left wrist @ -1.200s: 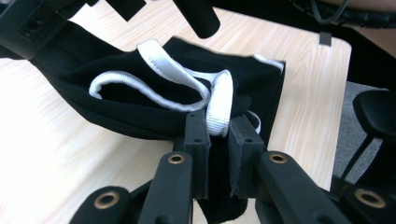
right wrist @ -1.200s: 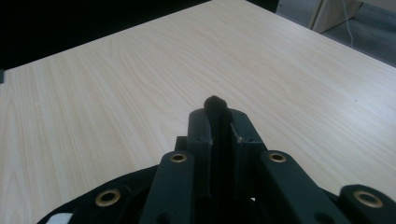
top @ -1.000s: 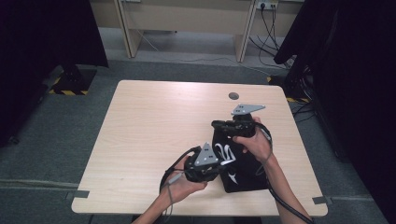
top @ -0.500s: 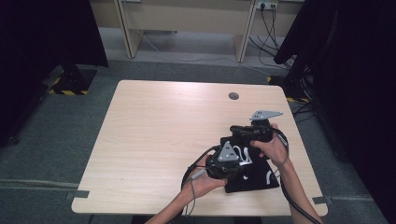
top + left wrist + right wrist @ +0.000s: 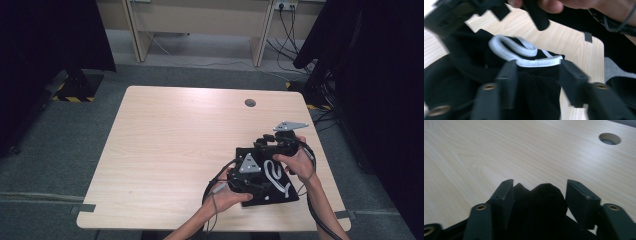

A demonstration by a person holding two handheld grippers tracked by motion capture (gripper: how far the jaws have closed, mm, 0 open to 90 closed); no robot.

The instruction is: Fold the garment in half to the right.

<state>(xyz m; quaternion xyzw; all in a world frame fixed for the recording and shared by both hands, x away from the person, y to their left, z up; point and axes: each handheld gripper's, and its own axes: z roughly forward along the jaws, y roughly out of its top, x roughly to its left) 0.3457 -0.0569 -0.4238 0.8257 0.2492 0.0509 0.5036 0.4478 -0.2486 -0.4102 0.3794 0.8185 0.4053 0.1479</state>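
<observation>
A black cloth with a white print (image 5: 278,190) lies folded near the table's front right corner. My left gripper (image 5: 261,175) is over its near part and my right gripper (image 5: 260,143) at its far edge. Both sets of jaws have just been opening. In the left gripper view the jaws (image 5: 537,75) stand apart, with black cloth (image 5: 534,87) and its white band (image 5: 524,53) between them, loose. In the right gripper view the jaws (image 5: 539,192) are spread around a raised black fold (image 5: 544,202) without pressing it.
The light wooden table (image 5: 170,140) has a round cable hole (image 5: 250,103) at the far middle, also seen as the hole (image 5: 609,138) in the right gripper view. Dark curtains stand left and right, with cables on the floor behind.
Both hands carried the cloth rightward and toward the near edge and set it down flat. Both grippers, earlier shut on the cloth, now have their jaws apart.
</observation>
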